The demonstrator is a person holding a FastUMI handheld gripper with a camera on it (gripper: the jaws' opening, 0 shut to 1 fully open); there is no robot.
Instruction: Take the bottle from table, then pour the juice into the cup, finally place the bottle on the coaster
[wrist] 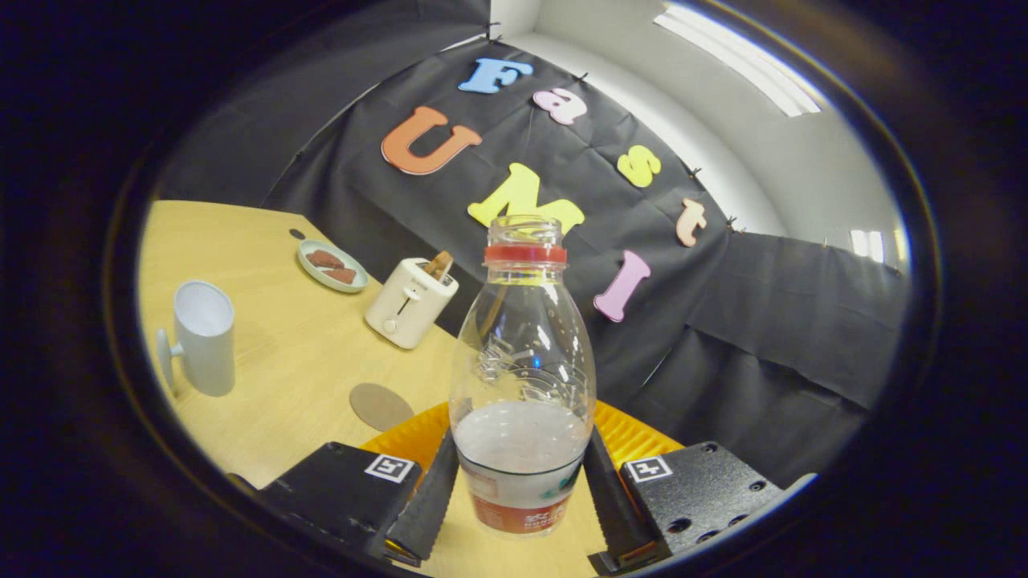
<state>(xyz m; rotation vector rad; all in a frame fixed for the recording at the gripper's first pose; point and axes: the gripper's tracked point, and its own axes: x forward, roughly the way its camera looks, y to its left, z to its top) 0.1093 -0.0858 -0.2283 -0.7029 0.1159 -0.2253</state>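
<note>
The gripper (520, 482) is clamping both fingers on the uncapped clear plastic bottle (522, 377), pale juice low inside, with the white cup (205, 337) and round brown coaster (381, 406) lying beyond.

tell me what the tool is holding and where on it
The tool holds the bottle by its lower body, both fingers pressed on its sides near the label.
</note>
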